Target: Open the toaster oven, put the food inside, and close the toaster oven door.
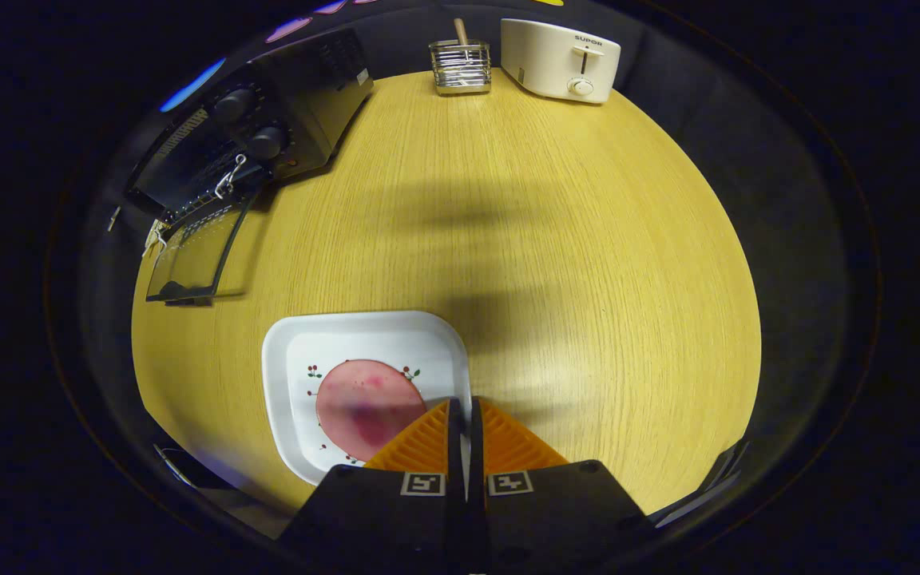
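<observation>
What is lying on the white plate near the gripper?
On the white plate lies one round pink slice of food. The gripper, its orange fingers shut on the plate's rim, covers the slice's near edge, so that part is hidden.

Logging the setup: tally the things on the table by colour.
Black: 1, the toaster oven, door open.
White: 2, the toaster and the plate.
Pink: 1, the food on the plate.
Silver: 1, the wire holder.
Total: 5.
The tongs grip the plate's rim.
</observation>
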